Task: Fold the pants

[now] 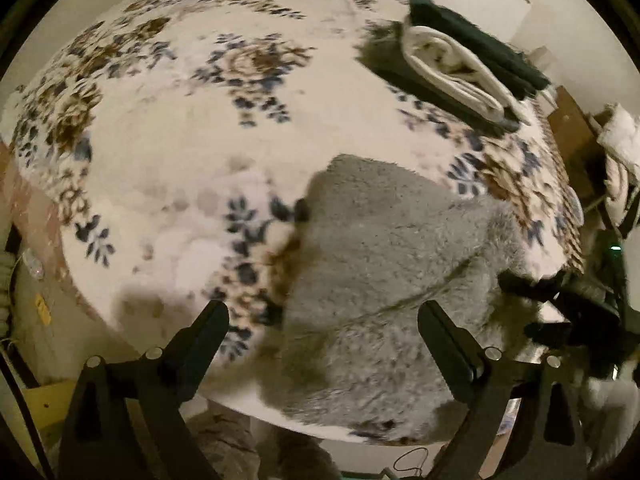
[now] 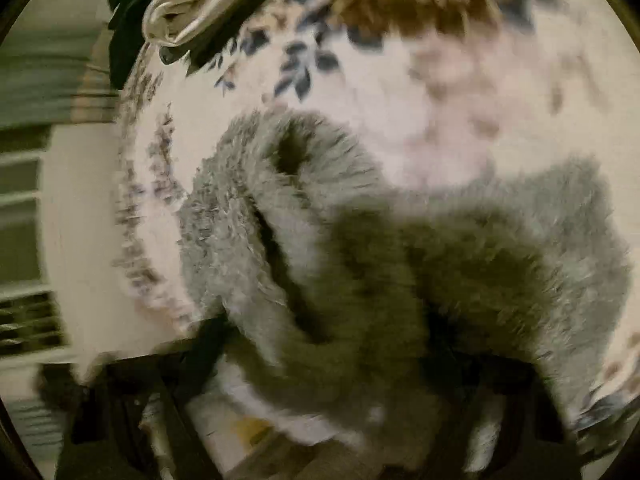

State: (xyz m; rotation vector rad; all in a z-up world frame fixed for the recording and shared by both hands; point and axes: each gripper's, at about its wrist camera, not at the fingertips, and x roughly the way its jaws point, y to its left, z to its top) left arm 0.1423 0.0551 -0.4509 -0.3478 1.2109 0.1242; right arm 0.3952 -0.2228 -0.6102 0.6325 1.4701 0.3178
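The fluffy grey pants [image 1: 384, 248] lie on a floral blanket [image 1: 168, 148] near its front right corner. My left gripper [image 1: 323, 308] hangs open above their left part, jaws wide apart and nothing pressed between them. My right gripper [image 1: 528, 304] shows at the pants' right edge, with grey pile between its black fingers. In the blurred right wrist view the pants [image 2: 400, 248] bunch up in a thick fold over the gripper. They hide its fingertips, and only one dark finger [image 2: 204, 336] shows.
A folded stack of dark green and cream clothes [image 1: 460, 60] sits at the blanket's far right, also seen as the stack [image 2: 180, 12]. A brown box [image 1: 572, 132] and a white fluffy item [image 1: 620, 128] stand beyond the right edge. The blanket drops off just below my grippers.
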